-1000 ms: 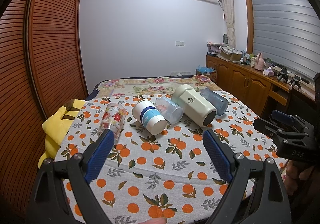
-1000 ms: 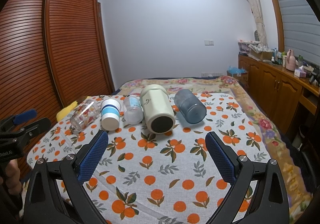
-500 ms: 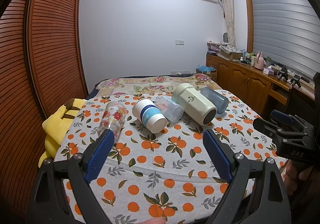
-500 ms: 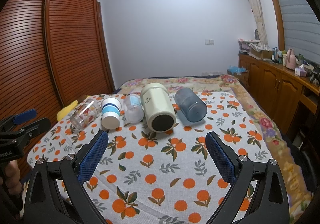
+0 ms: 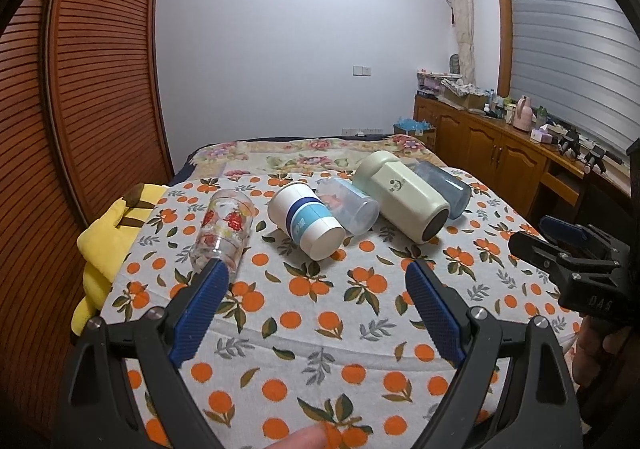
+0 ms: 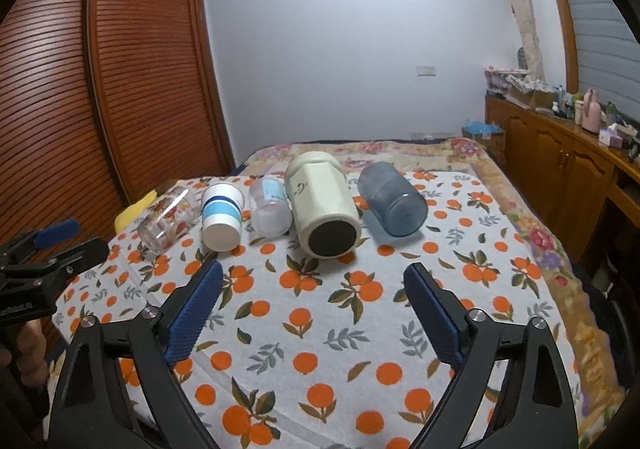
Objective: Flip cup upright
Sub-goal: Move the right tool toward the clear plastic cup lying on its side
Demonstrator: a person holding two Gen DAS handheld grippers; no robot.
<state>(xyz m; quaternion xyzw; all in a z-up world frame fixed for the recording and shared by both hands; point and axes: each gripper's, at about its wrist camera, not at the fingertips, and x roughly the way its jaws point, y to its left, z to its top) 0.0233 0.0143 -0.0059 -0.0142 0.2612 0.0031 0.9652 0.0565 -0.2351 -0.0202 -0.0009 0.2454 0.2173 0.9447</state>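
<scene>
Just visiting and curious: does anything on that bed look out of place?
Yes: five cups lie tipped on their sides in a row on the bed cloth: glass, white cup, clear cup, cream cup, blue cup. None stands upright. Nothing looks spilled.

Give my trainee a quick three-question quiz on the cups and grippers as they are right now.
1. True or false: the cream flask stands upright on the cloth.
2. How many cups lie in the row? A) three B) five C) seven
3. Fill in: the cup at the row's right end is the ____ tumbler.

The left gripper and right gripper are both open and empty.

Key: 1 false, it lies on its side; 2 B; 3 blue.
</scene>
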